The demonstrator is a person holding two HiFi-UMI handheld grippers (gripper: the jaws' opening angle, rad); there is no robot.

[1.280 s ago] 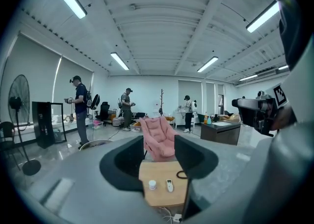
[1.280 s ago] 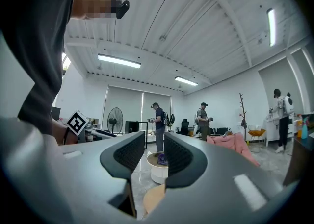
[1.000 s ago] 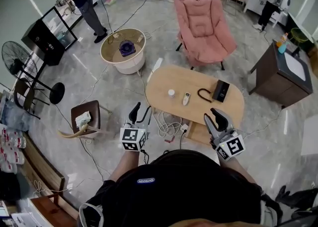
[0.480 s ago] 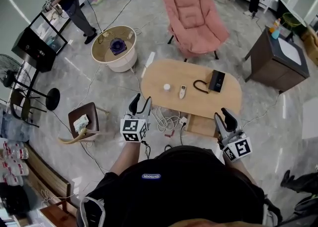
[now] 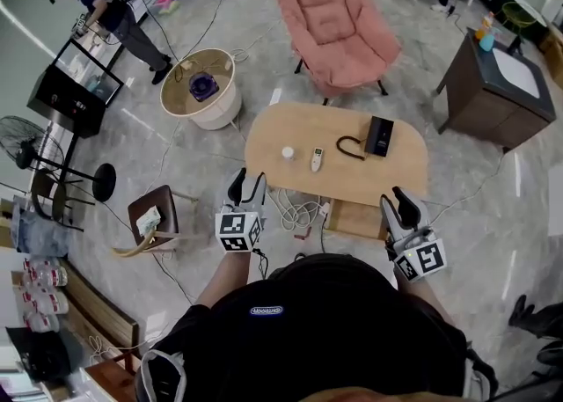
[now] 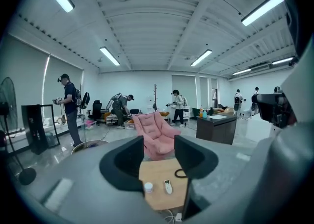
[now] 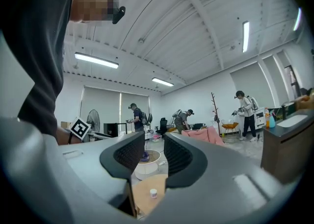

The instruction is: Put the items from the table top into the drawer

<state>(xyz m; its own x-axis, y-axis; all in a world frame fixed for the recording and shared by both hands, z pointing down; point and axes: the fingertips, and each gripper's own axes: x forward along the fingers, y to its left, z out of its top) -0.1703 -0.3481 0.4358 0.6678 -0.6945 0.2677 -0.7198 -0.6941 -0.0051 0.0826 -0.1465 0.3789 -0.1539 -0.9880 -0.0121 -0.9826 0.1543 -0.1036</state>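
An oval wooden table (image 5: pixel 400 171) carries a small white jar (image 5: pixel 288 153), a white remote (image 5: pixel 318 159), a black curved hook-like piece (image 5: pixel 349 147) and a black box (image 5: pixel 380 135). Under its near edge a wooden drawer (image 5: pixel 354 220) sticks out. My left gripper (image 5: pixel 247 187) hangs short of the table's near left end, open and empty. My right gripper (image 5: pixel 400 207) is short of the near right end, also open and empty. In the left gripper view the jar (image 6: pixel 148 187) and remote (image 6: pixel 168 186) show between the open fingers (image 6: pixel 127 161). The right gripper view shows the jar (image 7: pixel 153 193).
A pink chair (image 5: pixel 330 22) stands behind the table, a round white side table (image 5: pixel 201 88) at its left, a dark cabinet (image 5: pixel 497 97) at the right. Cables (image 5: pixel 295 214) lie on the floor by the drawer. A brown stool (image 5: pixel 151 211) is at my left. Other people work along the far wall.
Both grippers have drifted across the floor side of the table, the right one further to the right. The whole view has shifted toward the table. Jaws stay open.
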